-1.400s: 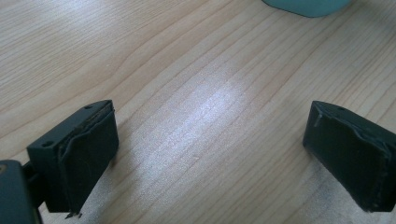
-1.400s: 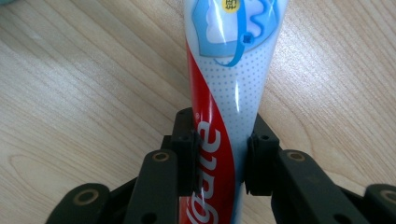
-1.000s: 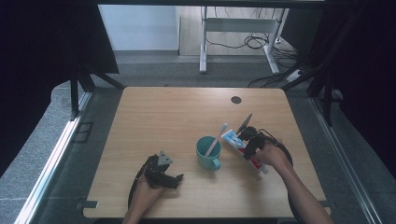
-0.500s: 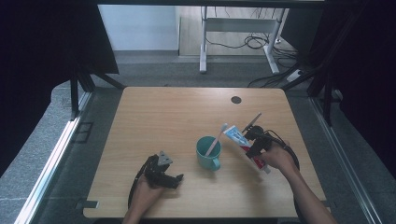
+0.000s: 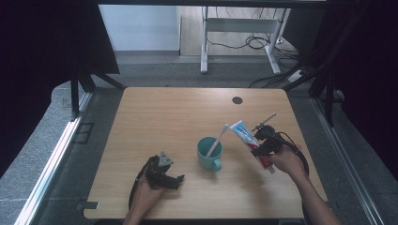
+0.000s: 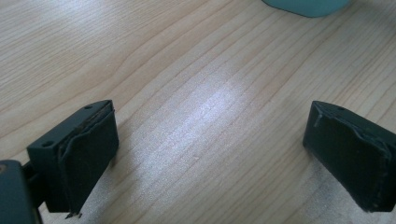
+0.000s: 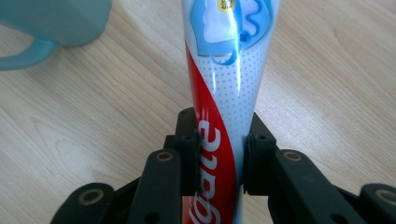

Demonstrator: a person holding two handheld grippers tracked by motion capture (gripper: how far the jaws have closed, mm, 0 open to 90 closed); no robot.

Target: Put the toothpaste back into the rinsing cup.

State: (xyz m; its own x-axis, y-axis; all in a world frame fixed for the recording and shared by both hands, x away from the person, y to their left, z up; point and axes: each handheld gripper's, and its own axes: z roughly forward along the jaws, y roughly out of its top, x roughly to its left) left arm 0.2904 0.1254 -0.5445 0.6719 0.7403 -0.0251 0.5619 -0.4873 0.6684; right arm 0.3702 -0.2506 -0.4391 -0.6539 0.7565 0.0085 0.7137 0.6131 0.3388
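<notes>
The right tool (image 5: 259, 145) clamps a toothpaste tube (image 5: 248, 140), lifted over the table (image 5: 155, 117) just beside the teal mug (image 5: 209, 157). The left tool (image 5: 177, 180) rests wide open on the table.

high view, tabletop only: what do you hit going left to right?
Left tongs resting on the table → teal mug → white toothbrush leaning out of the mug → toothpaste tube held by the right tongs.

Toothpaste tube (image 7: 223, 84) cut off at both edges; teal mug (image 7: 51, 23) only partly in frame
</notes>
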